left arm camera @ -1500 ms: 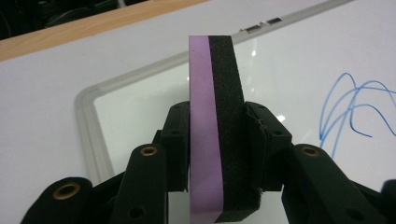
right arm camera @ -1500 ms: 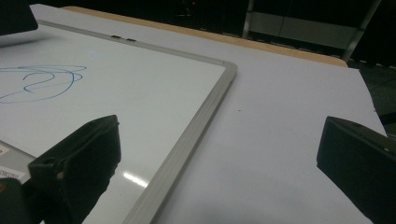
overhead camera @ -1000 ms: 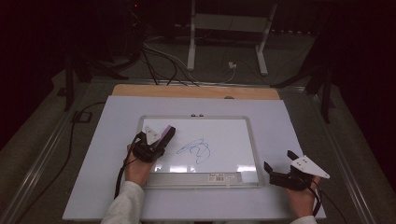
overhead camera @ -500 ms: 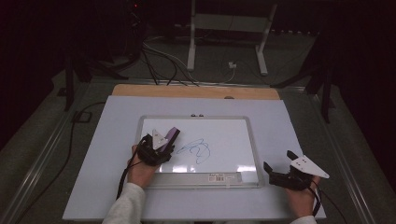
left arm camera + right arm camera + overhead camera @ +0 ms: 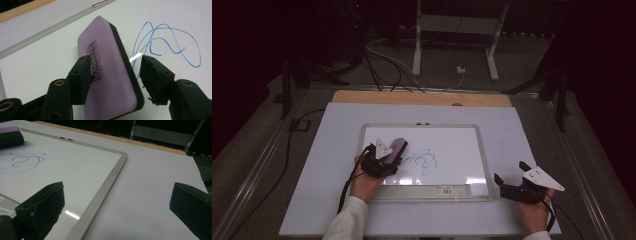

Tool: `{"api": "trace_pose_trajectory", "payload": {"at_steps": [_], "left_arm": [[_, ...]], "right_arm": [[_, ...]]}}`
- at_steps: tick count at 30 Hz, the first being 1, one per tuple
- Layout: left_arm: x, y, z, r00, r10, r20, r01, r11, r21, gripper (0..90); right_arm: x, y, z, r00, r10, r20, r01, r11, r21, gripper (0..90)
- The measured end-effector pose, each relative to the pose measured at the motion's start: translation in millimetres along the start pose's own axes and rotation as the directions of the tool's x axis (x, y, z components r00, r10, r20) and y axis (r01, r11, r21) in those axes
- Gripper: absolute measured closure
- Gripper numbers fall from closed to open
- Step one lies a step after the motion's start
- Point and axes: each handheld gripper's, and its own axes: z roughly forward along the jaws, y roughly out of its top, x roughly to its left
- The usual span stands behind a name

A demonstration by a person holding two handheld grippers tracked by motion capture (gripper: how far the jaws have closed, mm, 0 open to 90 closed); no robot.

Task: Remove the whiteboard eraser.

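Whiteboard (image 5: 462,137), a flat glossy white rectangle in a dull grey metal frame, lies in the middle of the pale matte worktop (image 5: 322,150), with a strip of bare wood (image 5: 422,98) along the far edge. Its long side runs across in front of the person.

On its slick surface, just right of the left claw (image 5: 384,157), sits the loose blue marker scribble (image 5: 424,161), a few thin looping lines. It is what the work looks aimed at, and it lies to the right of the purple rectangular magnetic eraser with the black felt underside (image 5: 107,67). I judge the coming stroke a short sweep rightward, felt side down.

That eraser sits between the jaws of the left claw, tilted, its long axis running away from the hand toward the far edge of the board. One jaw presses the smooth purple back; the other stands just off the fuzzy felt edge, so the hold looks loose at best.

The left hand is much the nearer to the scribble. The right claw (image 5: 512,187) rests on the worktop off the board's right-hand frame, jaws spread wide and empty, well apart from the marks.
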Motion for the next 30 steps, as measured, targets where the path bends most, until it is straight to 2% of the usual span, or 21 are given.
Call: {"api": "trace_pose_trajectory", "payload": {"at_steps": [2,8,12,24,30], "left_arm": [[-1.2,0.0,1.2,0.9999,-0.001,0.011,0.001,1.0000,-0.001,42.3],[-3.7,3.8,4.8,0.9999,-0.015,-0.004,0.015,0.9998,-0.009,37.1],[-3.4,7.4,10.2,0.9997,-0.021,-0.010,0.022,0.9998,0.005,34.3],[-6.4,11.2,27.6,0.9989,-0.037,-0.031,0.038,0.9975,0.060,35.1],[-5.0,11.0,29.2,0.9981,-0.054,-0.032,0.056,0.9956,0.075,40.6]], "right_arm": [[0.0,0.0,0.0,1.0000,0.000,0.000,0.000,1.000,0.000,0.0],[-0.1,-0.1,0.2,1.0000,-0.001,-0.001,0.001,1.000,0.001,0.0],[-0.1,-0.1,0.3,1.0000,-0.001,-0.002,0.001,1.000,0.002,0.0],[-0.3,0.0,0.1,1.0000,0.002,-0.005,-0.002,1.000,-0.001,0.0],[-0.5,0.0,0.2,1.0000,0.003,-0.006,-0.003,1.000,-0.002,0.1]]}}
